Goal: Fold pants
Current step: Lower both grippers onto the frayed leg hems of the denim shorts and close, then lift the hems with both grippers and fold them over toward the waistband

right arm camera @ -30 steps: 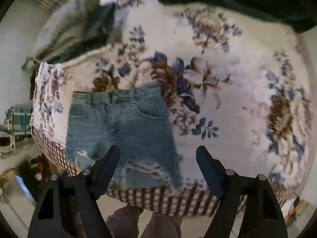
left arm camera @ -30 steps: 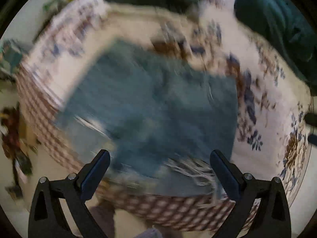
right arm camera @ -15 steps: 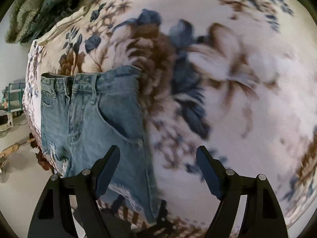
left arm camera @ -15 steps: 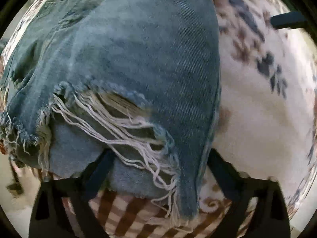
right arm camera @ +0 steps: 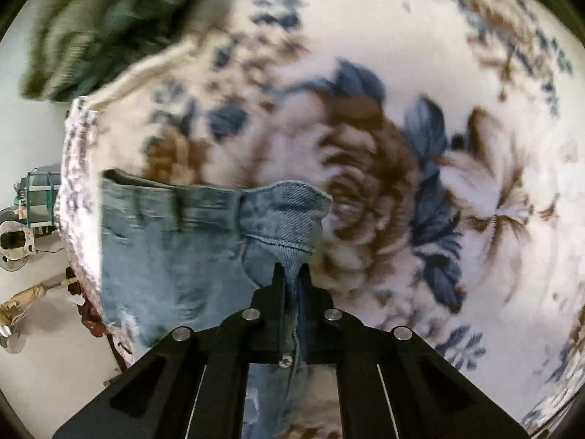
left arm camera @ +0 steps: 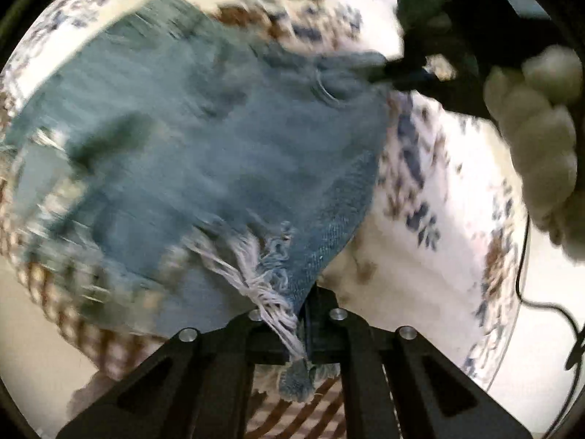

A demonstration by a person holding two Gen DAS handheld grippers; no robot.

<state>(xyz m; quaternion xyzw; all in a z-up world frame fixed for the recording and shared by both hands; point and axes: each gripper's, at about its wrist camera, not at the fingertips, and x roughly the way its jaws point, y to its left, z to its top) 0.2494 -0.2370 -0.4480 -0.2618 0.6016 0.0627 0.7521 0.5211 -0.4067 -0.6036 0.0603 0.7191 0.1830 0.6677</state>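
Light-blue denim shorts (left arm camera: 204, 139) with frayed hems lie on a floral bedspread (left arm camera: 431, 219). My left gripper (left arm camera: 305, 314) is shut on the frayed hem corner at the shorts' right side and lifts it. My right gripper (right arm camera: 292, 274) is shut on the waistband corner (right arm camera: 289, 216) of the shorts, which is raised off the bed. In the left wrist view the right gripper and the hand holding it (left arm camera: 530, 102) show at the upper right, pinching the waistband.
A dark green blanket (right arm camera: 109, 25) lies bunched at the bed's far corner. The bed's checked skirt (left arm camera: 55, 292) hangs at the near edge. Floor clutter (right arm camera: 22, 219) stands left of the bed. A black cable (left arm camera: 541, 292) hangs at the right.
Both grippers were open above the flat shorts. They came down and shut, the left on the frayed hem corner and the right on the waistband corner, and lifted that side.
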